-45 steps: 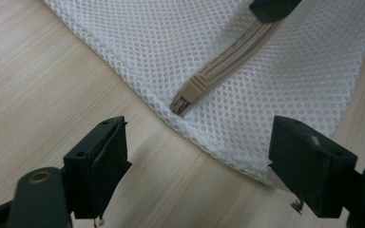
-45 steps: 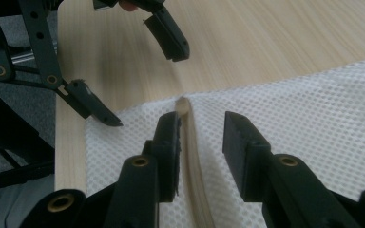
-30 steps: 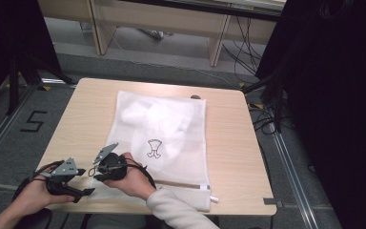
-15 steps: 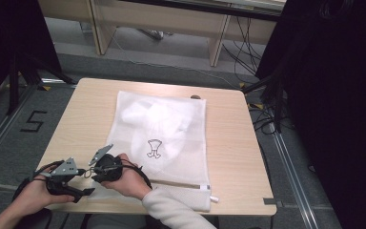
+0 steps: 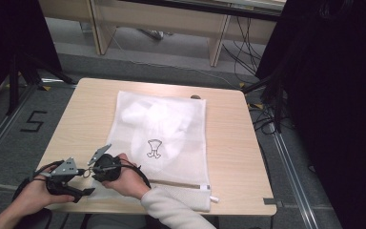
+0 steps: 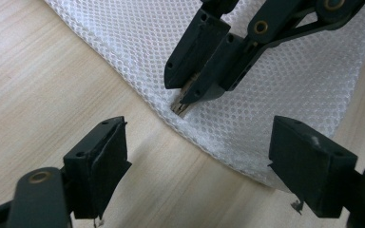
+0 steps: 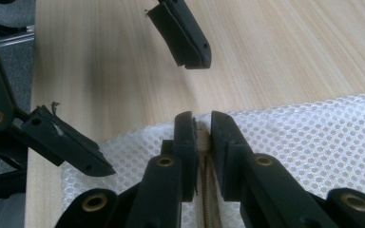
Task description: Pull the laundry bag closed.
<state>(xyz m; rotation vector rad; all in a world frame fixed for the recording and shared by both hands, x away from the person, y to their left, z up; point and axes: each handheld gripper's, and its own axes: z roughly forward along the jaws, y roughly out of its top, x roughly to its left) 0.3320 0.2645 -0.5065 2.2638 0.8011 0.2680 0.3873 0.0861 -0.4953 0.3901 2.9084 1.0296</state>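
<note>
A white mesh laundry bag [image 5: 171, 119] lies flat on the wooden table [image 5: 76, 119], with white cloth inside and a zipper along its near edge. My right gripper [image 7: 202, 129] is shut on the metal zipper pull [image 6: 180, 108] at the bag's near left corner [image 7: 138, 137]; its jaws have just been closing on the pull. In the high view the right gripper [image 5: 95, 171] points left. My left gripper [image 6: 204, 156] stands open just left of that corner, above bare wood, with nothing between its fingers [image 7: 187, 40].
The table's near edge [image 5: 181, 212] runs just under both hands. A small dark print [image 5: 155, 148] marks the bag's middle. Beyond the table, wooden furniture [image 5: 171, 19] stands at the back. Cables [image 5: 267, 114] trail on the floor at the right, and a "5" [image 5: 33, 121] is marked at the left.
The right hand has edged slightly nearer and left toward the left gripper. The left hand and the bag have stayed in place.
</note>
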